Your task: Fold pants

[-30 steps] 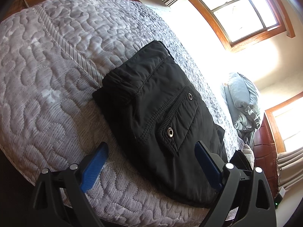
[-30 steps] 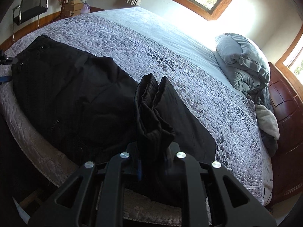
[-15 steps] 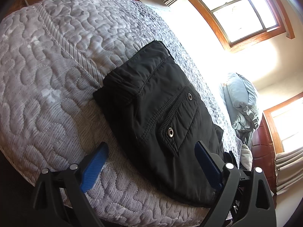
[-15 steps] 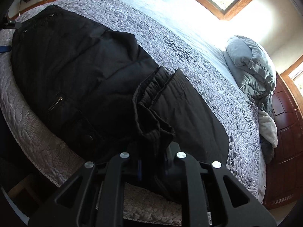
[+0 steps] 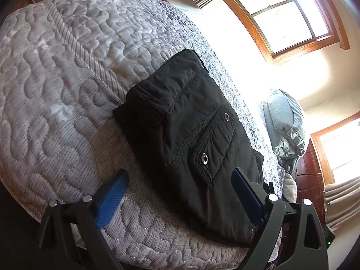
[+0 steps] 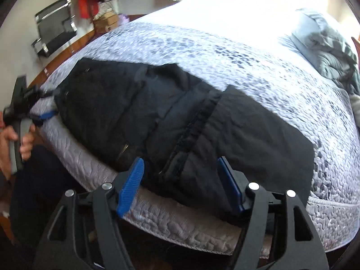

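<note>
Black pants lie folded along the near edge of a quilted bed, a claw hovering at each end.

The bed has a grey quilted cover. The pants stretch along its near edge, one end doubled over the rest and a ruffled seam crossing the top. They look soft, limp and light, the smooth cloth likely slippery; a firm pinch through all layers at a folded edge or the thicker waistband should hold best. The left claw gapes wide, empty, beside the pocket snaps. The right claw is wide too, gripping nothing.
</note>
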A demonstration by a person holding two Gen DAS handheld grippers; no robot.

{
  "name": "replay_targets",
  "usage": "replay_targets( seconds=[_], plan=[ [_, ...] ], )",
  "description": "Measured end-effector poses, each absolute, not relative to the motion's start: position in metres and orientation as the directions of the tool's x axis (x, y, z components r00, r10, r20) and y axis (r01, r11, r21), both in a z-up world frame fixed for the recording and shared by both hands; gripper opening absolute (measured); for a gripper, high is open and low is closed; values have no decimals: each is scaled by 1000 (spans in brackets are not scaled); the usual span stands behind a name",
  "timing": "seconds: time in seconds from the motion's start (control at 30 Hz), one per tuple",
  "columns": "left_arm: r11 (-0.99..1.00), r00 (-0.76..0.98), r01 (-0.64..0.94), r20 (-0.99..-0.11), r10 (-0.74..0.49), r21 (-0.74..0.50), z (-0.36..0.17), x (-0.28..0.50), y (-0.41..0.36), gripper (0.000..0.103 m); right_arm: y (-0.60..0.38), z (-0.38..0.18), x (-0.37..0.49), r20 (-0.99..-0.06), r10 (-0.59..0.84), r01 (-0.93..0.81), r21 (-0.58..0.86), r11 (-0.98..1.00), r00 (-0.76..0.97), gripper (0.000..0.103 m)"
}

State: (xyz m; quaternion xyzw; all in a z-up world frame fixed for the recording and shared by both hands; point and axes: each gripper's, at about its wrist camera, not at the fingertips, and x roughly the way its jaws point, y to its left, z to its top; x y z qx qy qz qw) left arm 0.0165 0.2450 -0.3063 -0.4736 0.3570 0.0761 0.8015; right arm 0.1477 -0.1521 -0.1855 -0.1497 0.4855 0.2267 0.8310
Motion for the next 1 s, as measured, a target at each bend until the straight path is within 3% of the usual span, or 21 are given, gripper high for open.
replay_targets(
  seconds=[0.1, 0.33, 0.37, 0.4, 0.47, 0.5, 0.73, 0.9, 0.93, 1.0],
  plan=[
    [540, 737, -454, -639, -218, -709, -306, 17, 243, 95, -155, -185, 193, -906, 164, -420, -17, 907, 390, 60],
    [522, 747, -443, -622, -236, -729, -307, 13, 248, 95, -124, -230, 235, -955, 40, -393, -82, 916, 293, 52],
    [524, 746, -442, -623, -236, -728, -307, 13, 248, 95, -125, -235, 237, -961, 26, -388, -85, 918, 274, 44],
    [527, 746, -440, -623, -236, -727, -306, 13, 249, 95, -124, -238, 237, -966, 30, -382, -73, 921, 256, 27],
    [528, 747, -436, -620, -238, -729, -306, 13, 250, 95, -126, -242, 236, -973, 66, -372, -22, 928, 222, 4],
    [526, 748, -435, -618, -240, -731, -306, 13, 251, 95, -125, -242, 233, -972, 69, -370, -19, 929, 223, 2],
    [500, 762, -421, -594, -258, -757, -310, 10, 260, 96, -119, -220, 213, -963, 132, -401, 27, 916, 236, 1],
    [493, 763, -416, -588, -267, -764, -313, 8, 262, 97, -117, -241, 222, -976, 134, -395, 57, 917, 170, 3],
    [494, 761, -416, -590, -270, -763, -313, 9, 262, 97, -115, -242, 222, -977, 137, -405, 60, 912, 163, 7],
    [498, 755, -419, -596, -274, -759, -312, 9, 262, 97, -114, -237, 221, -977, 156, -418, 82, 905, 144, 25]
  ],
)
